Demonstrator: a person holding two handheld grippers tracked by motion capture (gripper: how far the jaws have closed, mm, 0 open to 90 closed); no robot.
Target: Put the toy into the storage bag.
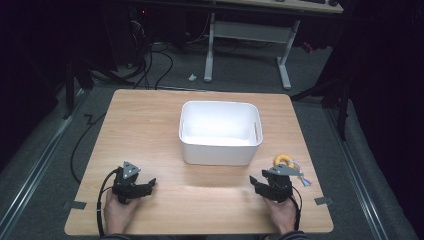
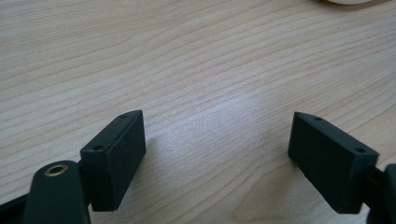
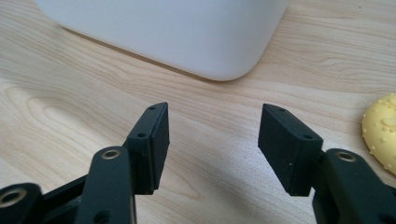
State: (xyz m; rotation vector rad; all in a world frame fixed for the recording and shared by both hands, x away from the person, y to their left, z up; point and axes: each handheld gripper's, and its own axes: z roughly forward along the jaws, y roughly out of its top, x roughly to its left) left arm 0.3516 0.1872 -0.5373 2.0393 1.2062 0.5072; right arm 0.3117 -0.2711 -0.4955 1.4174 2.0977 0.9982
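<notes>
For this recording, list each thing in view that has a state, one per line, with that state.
White bin: upright on the table, open-topped, nothing visible inside.
Yellow ring toy: lying on the table right of the bin, not gripped.
Left hand-held gripper: jaws open, bare table between them.
Right hand-held gripper: jaws open, nothing between them, toy off to the side.
Table: flat, bearing the bin and the toy.

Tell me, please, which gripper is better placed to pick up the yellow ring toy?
The right gripper: the yellow ring toy lies just beyond it, while the left gripper sits across the table.
</notes>
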